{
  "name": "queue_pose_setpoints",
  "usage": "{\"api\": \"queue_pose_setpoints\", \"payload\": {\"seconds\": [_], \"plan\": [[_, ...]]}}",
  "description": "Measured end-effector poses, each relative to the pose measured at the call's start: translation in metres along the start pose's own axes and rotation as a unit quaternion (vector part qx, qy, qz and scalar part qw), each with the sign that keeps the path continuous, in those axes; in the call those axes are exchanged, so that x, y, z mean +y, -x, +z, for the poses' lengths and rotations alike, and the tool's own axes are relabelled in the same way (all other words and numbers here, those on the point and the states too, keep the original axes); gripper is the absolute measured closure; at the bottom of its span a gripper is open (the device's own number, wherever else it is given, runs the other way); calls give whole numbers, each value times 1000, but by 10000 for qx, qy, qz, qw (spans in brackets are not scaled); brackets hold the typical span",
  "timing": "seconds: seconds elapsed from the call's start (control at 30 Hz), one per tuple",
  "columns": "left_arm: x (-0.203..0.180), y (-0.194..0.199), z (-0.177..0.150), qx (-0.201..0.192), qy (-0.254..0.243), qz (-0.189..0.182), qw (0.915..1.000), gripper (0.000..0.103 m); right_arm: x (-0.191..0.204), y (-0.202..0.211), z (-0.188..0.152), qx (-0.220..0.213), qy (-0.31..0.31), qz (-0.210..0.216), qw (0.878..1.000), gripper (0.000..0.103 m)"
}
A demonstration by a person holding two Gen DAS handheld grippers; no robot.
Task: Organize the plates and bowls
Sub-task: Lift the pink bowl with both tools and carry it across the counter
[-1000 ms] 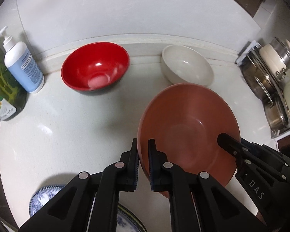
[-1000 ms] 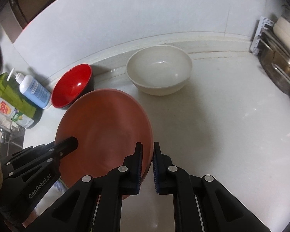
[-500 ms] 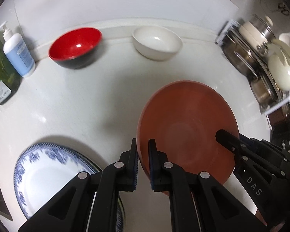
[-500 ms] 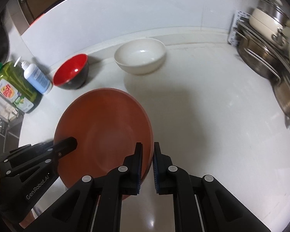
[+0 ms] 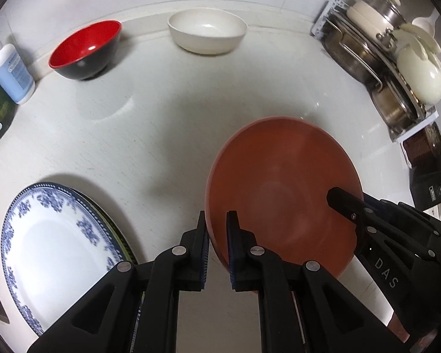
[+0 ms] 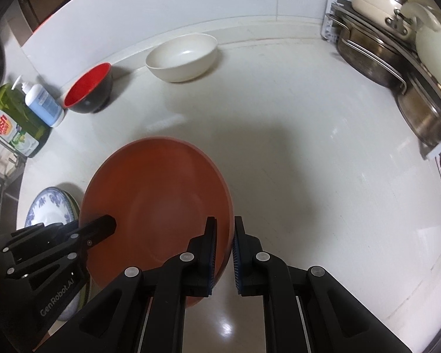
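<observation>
Terracotta plate (image 5: 282, 194) pinched at opposite rims by left tongs (image 5: 216, 247) and right tongs (image 6: 223, 253), both clamped; keep level, lower onto blue-patterned plate stack (image 5: 56, 241) together.

We see our left gripper (image 5: 217, 235) clamped on the near rim of the terracotta plate (image 5: 282, 188), our right gripper (image 5: 342, 203) gripping its far side; a blue-patterned plate (image 5: 56, 253) lies beside it on the counter (image 5: 161, 123)

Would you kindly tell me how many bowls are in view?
3: a red-and-black bowl and a cream bowl by the back wall, and the large terracotta bowl held at its rim by both tools.
</observation>
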State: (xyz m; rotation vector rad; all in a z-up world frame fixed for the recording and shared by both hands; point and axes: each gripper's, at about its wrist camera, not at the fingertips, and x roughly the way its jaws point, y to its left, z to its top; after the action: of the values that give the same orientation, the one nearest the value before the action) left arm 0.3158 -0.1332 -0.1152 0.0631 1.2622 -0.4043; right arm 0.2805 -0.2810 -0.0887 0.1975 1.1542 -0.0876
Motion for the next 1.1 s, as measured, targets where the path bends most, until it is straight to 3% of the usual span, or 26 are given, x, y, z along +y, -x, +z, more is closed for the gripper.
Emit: {"api": "queue_pose_setpoints", "payload": {"seconds": [0.73, 1.1], "plan": [[-17, -17, -13, 296, -109, 131, 9994, 91, -15, -18, -14, 347, -37, 13, 9994, 91], [-18, -19, -14, 320, -66, 88, 9994, 85, -18, -22, -16, 386, -39, 116, 9992, 91]]}}
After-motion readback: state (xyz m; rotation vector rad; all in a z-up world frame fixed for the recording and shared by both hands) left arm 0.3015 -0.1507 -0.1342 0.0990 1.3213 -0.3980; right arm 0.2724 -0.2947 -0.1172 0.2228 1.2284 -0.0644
